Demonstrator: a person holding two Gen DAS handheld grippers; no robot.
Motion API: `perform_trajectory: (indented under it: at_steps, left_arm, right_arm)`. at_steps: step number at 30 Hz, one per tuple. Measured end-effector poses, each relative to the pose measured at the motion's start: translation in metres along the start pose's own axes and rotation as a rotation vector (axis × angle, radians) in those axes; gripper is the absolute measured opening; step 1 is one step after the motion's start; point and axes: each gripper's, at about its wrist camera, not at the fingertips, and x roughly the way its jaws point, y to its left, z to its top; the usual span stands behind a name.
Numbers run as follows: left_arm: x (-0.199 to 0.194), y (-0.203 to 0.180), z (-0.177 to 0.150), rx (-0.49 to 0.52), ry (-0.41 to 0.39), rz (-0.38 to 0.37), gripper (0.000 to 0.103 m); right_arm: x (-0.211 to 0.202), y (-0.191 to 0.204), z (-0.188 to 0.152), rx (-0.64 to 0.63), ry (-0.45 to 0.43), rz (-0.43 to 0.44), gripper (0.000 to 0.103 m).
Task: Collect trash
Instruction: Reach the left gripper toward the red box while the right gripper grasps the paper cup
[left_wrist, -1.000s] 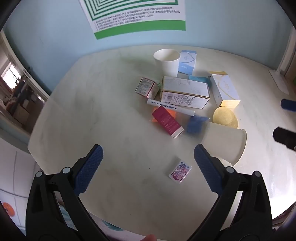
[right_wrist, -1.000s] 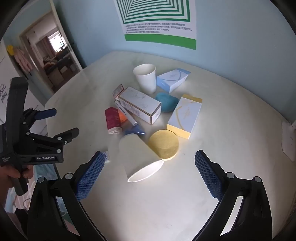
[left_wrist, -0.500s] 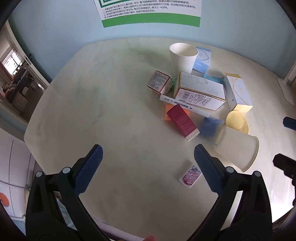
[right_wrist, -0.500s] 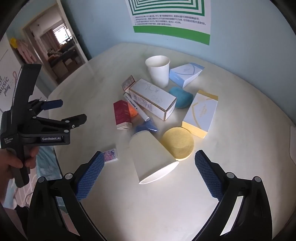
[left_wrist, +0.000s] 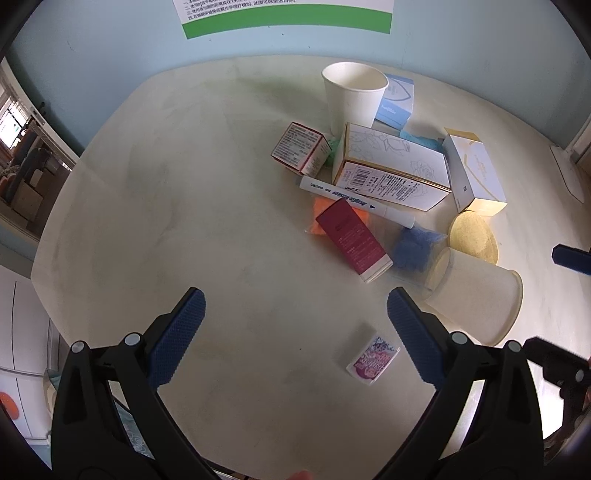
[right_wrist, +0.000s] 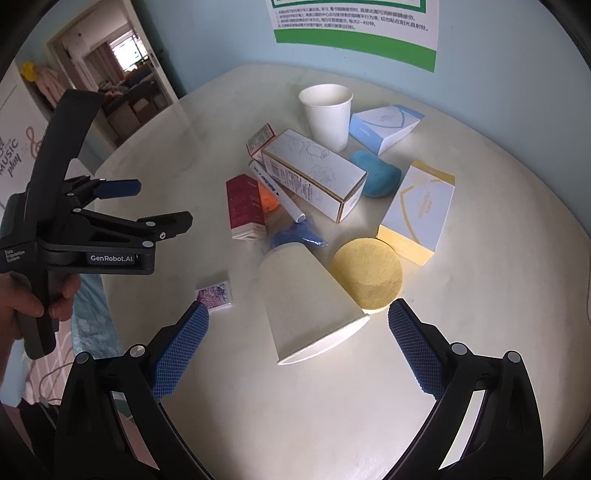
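Left wrist view: the left gripper (left_wrist: 295, 314) hangs over the pale round table (left_wrist: 184, 206), its fingers spread wide and holding nothing. Just ahead and right of it lies a small pink packet (left_wrist: 373, 356), flat on the table. Past that sits the trash pile: a tipped cup (left_wrist: 476, 295) on its side, a blue wad (left_wrist: 415, 247) touching its base, a red box (left_wrist: 352, 240) over something orange (left_wrist: 325, 218), a white marker (left_wrist: 356, 201) and a long white box (left_wrist: 393, 171). An upright cup (left_wrist: 352, 98) stands at the far edge of the pile, with a pale blue box (left_wrist: 395, 101) just behind it. A yellow sponge (left_wrist: 472, 236) lies by a white-and-yellow box (left_wrist: 474, 170). At the right edge shows part of the right gripper (left_wrist: 561, 310) (only its tips).

Right wrist view: the right gripper (right_wrist: 295, 325) is also wide apart and empty, the tipped cup (right_wrist: 310, 306) lying between its fingers' line, mouth toward the camera. The sponge (right_wrist: 365, 273) touches the cup's side. A teal lump (right_wrist: 376, 177) rests between the long box (right_wrist: 314, 173) and the yellow-trimmed box (right_wrist: 419, 206). At left, a hand (right_wrist: 33, 299) grips the left gripper (right_wrist: 159, 203), fingers parted, above the table edge near the packet (right_wrist: 216, 293).
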Motion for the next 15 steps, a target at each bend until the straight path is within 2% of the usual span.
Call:
perform_trajectory:
  at_steps: [15]
  left_arm:
    - [0.035,-0.017,0.022,0.033,0.058,-0.007,0.097]
  right_arm:
    - [0.029,-0.013,0.008,-0.005,0.054,0.010,0.096]
